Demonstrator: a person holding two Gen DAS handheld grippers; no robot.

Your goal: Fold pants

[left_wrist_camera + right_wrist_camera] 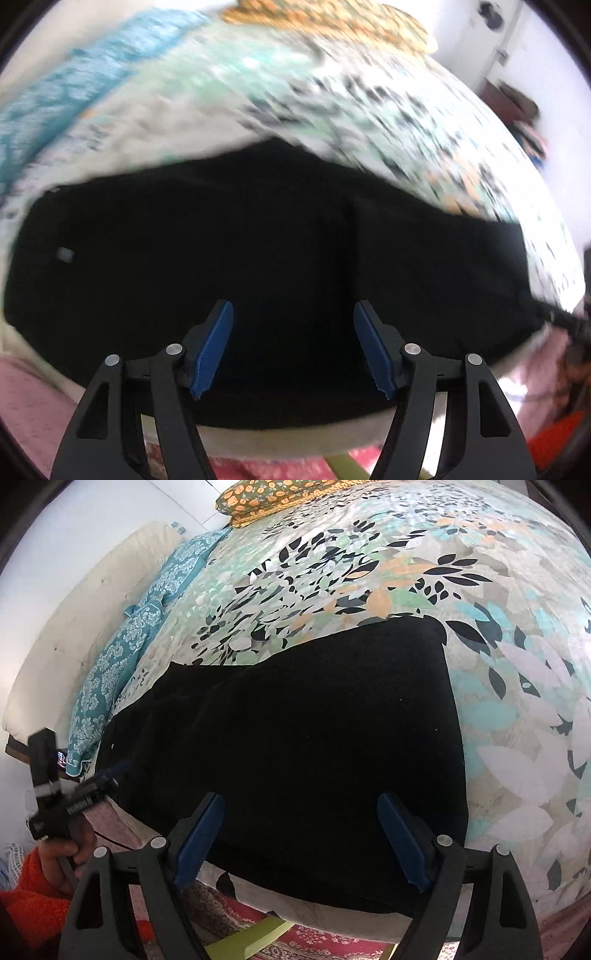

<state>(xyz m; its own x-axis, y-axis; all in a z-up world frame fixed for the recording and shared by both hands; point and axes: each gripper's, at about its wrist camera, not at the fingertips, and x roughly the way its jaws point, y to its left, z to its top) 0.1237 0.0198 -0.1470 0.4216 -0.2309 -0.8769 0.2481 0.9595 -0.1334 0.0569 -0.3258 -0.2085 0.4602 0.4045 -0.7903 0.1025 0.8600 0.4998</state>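
The black pants [258, 240] lie flat as a broad dark slab on the floral bedsheet [369, 572], close to the bed's near edge. In the right wrist view the pants [295, 720] have a straight right-hand edge and a narrower end towards the left. My left gripper [293, 306] hovers over their near part, open, with nothing between its blue pads [214, 343]; this view is blurred. My right gripper [301, 797] is open wide above the near edge, its jaws empty. The left gripper [114, 770] also shows at the pants' left end, held by a hand in an orange sleeve [33, 904].
Teal patterned pillows [122, 646] and a cream bolster [74, 627] line the bed's left side. An orange floral pillow [266, 494] lies at the far end. Below the bed edge are a red patterned rug [314, 941] and a green object [255, 938].
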